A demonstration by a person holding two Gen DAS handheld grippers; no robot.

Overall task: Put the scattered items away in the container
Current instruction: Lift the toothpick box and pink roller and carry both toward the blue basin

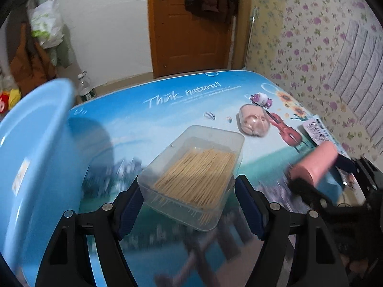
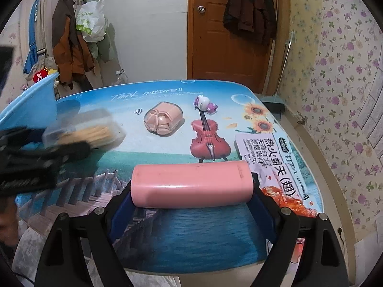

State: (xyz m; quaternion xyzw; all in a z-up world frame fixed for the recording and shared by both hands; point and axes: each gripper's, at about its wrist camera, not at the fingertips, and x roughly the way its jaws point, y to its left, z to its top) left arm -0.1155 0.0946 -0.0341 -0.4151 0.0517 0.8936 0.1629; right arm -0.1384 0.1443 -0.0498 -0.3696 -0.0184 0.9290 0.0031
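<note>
Two grippers were busy at this point, each with its own thing. Left gripper point(image 1: 186, 196) had its jaws closed on the sides of a clear plastic box of toothpicks point(image 1: 194, 174), lid off or at least see-through, sticks lying flat inside. From the blur I'd guess the box was lifted clear of the table point(image 1: 167, 110), though I couldn't swear to it. Blue basin point(image 1: 36, 143) sat right beside it on the left, rim close to the box, so my read was that this was the carry step, box headed for the basin.

Right gripper point(image 2: 191, 191) was clamped on the two ends of a pink cylinder point(image 2: 191, 183), held crosswise above the near part of the table, well apart from the basin.

Left on the table were a small peach-coloured case point(image 2: 164, 120), a little purple and white toy point(image 2: 203, 104) further back, and a snack packet point(image 2: 270, 157) over on the right.

Next move, I reckon: get the box over the basin rim and keep it level so the toothpicks don't spill, then open the jaws. Pink cylinder would need a long swing left after that
</note>
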